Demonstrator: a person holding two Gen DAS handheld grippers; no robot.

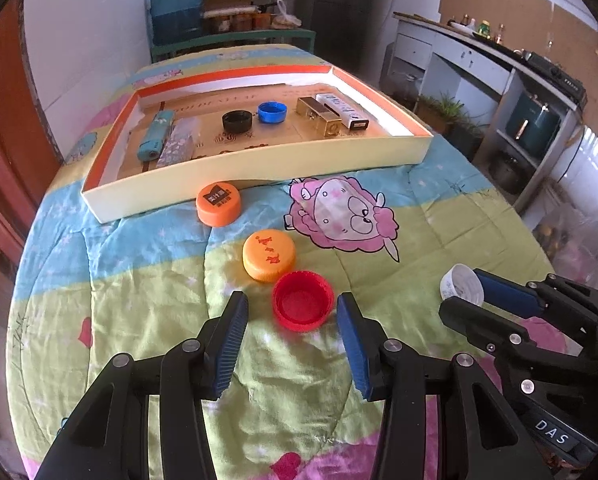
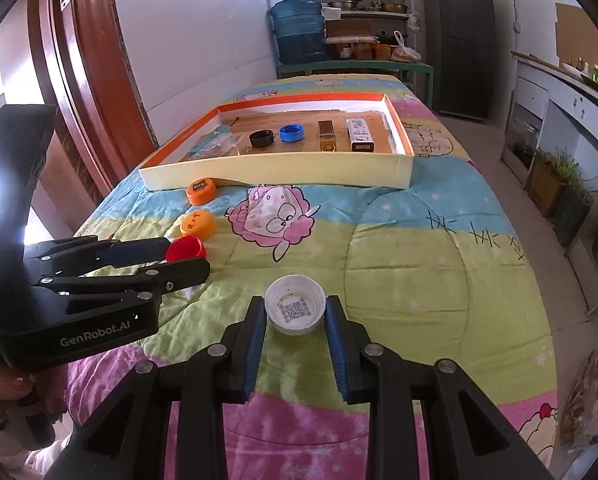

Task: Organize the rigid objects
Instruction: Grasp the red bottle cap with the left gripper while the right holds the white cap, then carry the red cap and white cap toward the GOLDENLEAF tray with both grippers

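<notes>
My left gripper (image 1: 292, 300) is open around a red bottle cap (image 1: 303, 306) lying upside down on the quilt; its pads stand apart from the cap. My right gripper (image 2: 295, 305) is shut on a white cap (image 2: 295, 309) with a QR code inside; it also shows in the left wrist view (image 1: 461, 285). Two orange caps (image 1: 268, 255) (image 1: 218, 203) lie between the red cap and a shallow cardboard tray (image 1: 259, 168). The tray holds a black cap (image 1: 237, 121), a blue cap (image 1: 272, 112), a gold box (image 1: 319, 116), a white box (image 1: 342, 110) and two wrapped packs (image 1: 155, 135).
The table is covered by a cartoon-print quilt (image 1: 147, 280). A red door (image 2: 87, 60) stands to the left. A kitchen counter (image 1: 499, 64) and potted plants (image 2: 555, 180) are to the right. A water jug (image 2: 299, 28) and shelves stand beyond the far end.
</notes>
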